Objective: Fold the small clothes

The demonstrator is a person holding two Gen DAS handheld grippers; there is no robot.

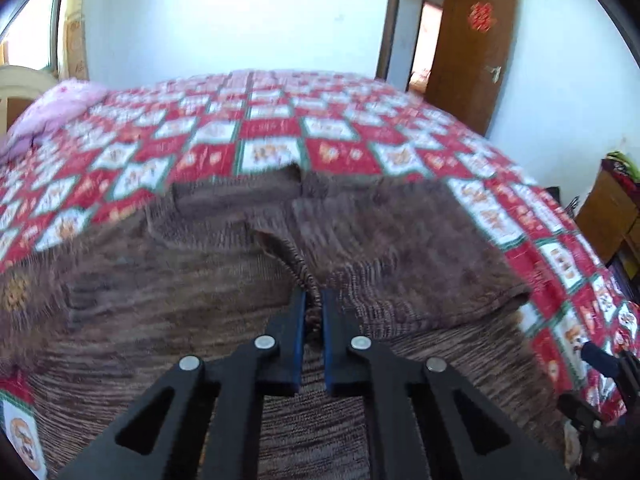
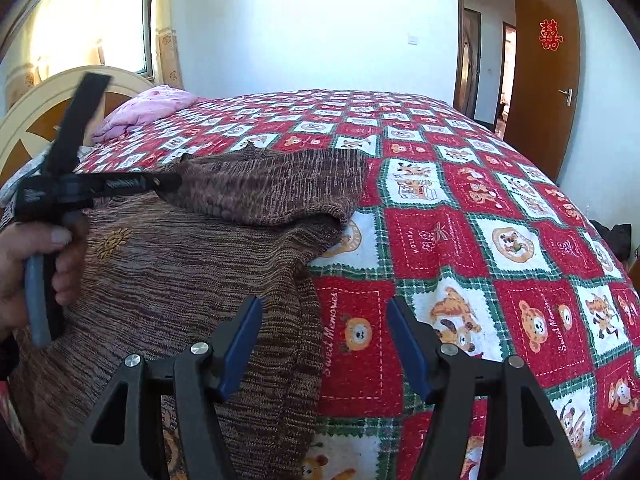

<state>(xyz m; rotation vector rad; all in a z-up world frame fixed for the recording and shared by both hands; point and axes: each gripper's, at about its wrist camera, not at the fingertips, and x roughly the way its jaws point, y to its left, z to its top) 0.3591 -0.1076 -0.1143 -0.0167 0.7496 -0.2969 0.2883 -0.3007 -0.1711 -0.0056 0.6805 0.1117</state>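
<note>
The left gripper [image 1: 314, 300] points down at a slant over the bed, its blue-padded jaws closed on a raised ridge of the brown knitted sweater [image 1: 224, 288]. The right wrist view shows what the left cannot: the person's left hand [image 2: 36, 264] wrapped around that gripper's handle at the sweater's left side, the tool's tip reaching over the folded sleeve. The right gripper [image 2: 324, 312] also tilts downward, its jaws standing apart with nothing pressed between them; its left finger hangs over the sweater's right edge and its right finger over the bare bedspread [image 2: 480, 248]. The sweater lies spread on the near part of the bed, one sleeve folded across its upper portion, a small yellow flower motif [image 2: 114, 242] on its front. The left wrist view is blurred, so knit detail there is unclear. A pink pillow [image 2: 152, 110] sits at the far left corner beside the cream headboard [image 2: 24, 120]. A brown door [image 2: 544, 80] with a red paper emblem [image 2: 549, 35] stands open beyond the bed's far right corner.
</note>
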